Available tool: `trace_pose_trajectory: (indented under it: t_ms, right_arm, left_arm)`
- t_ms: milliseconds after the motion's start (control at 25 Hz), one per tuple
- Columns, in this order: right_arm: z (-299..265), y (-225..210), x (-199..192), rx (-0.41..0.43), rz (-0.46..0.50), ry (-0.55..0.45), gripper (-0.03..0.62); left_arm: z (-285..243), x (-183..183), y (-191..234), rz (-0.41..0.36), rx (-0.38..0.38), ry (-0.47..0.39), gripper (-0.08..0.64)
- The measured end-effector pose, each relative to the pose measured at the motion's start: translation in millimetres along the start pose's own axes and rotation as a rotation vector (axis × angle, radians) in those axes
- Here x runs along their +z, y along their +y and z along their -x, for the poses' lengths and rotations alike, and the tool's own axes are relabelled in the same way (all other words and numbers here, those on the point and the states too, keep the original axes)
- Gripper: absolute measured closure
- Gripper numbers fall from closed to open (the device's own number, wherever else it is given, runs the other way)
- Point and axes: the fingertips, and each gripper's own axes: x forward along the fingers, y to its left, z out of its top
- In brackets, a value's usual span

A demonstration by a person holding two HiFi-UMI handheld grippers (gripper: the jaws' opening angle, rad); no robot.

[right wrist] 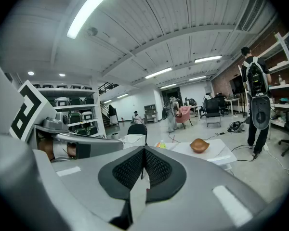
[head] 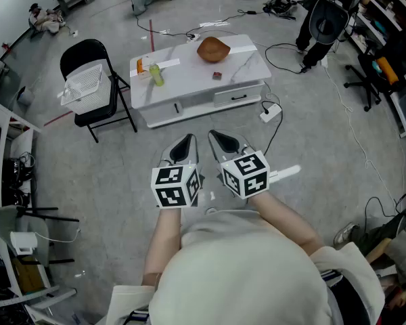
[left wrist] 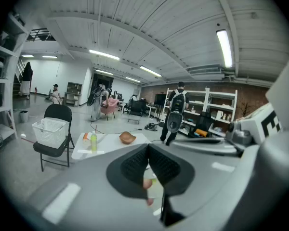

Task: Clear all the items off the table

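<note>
Approach stage, judged from the stance. Noted left gripper (head: 187, 141) and right gripper (head: 216, 137) side by side close to the body, tipped slightly downward, each with jaws pressed together on nothing. Read that as a carrying posture, not a reach. Found the table (head: 189, 87) well ahead across bare floor, with wooden bowl (head: 213, 49), green bottle (head: 155, 74), orange item (head: 140, 66) and small red piece (head: 217, 76) all on its top and none yet cleared. Spotted white basket (head: 84, 84) on folding chair (head: 88, 49) just beside the table's left end, probably the drop point, though unconfirmed. Could not tell what the orange item or the red piece actually was; too small. Lost the table's near edge behind the shut jaws in both gripper views. Could not see inside the table's drawers.
</note>
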Motion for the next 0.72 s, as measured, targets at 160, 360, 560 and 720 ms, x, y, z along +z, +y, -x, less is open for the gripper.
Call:
trace_pose_trajectory:
  t_ms: [160, 360, 560, 720]
  right_arm:
    - [1.3, 4.7, -2.9, -0.003, -0.002, 0.005, 0.594]
    - [1.5, 13.9, -2.9, -0.007, 0.005, 0.009, 0.594]
    - [0.2, 23.3, -6.7, -0.011, 0.013, 0.017, 0.595]
    - [0.1, 27.0, -4.1, 0.001, -0.002, 0.001, 0.594]
  left_arm:
    - [4.9, -2.9, 2.7, 0.011, -0.004, -0.002, 0.552]
    - [11.2, -4.5, 6.5, 0.012, -0.015, 0.003, 0.552]
    - [17.1, -11.1, 12.6, 0.017, -0.022, 0.015, 0.552]
    - [19.3, -12.4, 15.4, 0.03, -0.026, 0.014, 0.552]
